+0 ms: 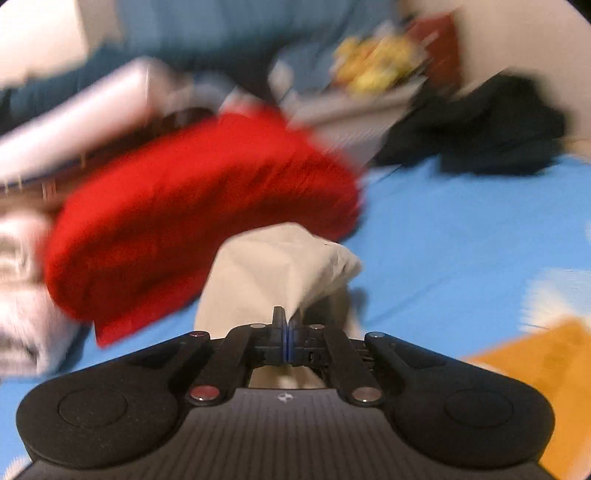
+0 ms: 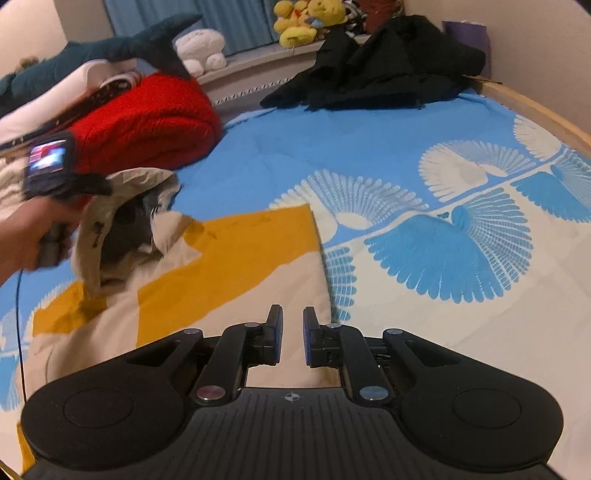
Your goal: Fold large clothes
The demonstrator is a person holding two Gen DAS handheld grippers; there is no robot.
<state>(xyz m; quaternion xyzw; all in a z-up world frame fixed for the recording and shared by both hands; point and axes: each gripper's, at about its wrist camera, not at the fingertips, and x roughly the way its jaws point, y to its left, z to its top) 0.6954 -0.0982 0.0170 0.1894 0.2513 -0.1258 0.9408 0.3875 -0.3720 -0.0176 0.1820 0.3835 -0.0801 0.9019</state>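
1. The left gripper (image 1: 285,321) had its black jaws pressed together on a fold of the cream and mustard-yellow cloth garment (image 1: 275,266); the fabric rose out of the pinch in a pale peak.
2. That view was heavily blurred, so finer detail on the cloth could not be read.
3. In the right wrist view the same garment (image 2: 229,280) lay spread on the blue bedsheet with white fan-shaped prints (image 2: 369,147), its yellow bands running across the cream.
4. One end of the garment was lifted and bunched at the left, where a person's hand (image 2: 29,236) held the left gripper's handle.
5. The right gripper (image 2: 293,334) hovered over the near part of the garment with its jaws a small way apart and nothing between them.
6. A folded red knitted blanket (image 2: 147,122) sat at the far left of the bed, near the lifted end of the garment.
7. A heap of black clothing (image 2: 376,70) lay at the far edge of the bed, well apart from the garment.
8. A dark teal plush shark (image 2: 110,51) rested above the red blanket.
9. Yellow plush toys (image 2: 306,18) and a white plush toy (image 2: 201,46) sat on the ledge beyond the bed.
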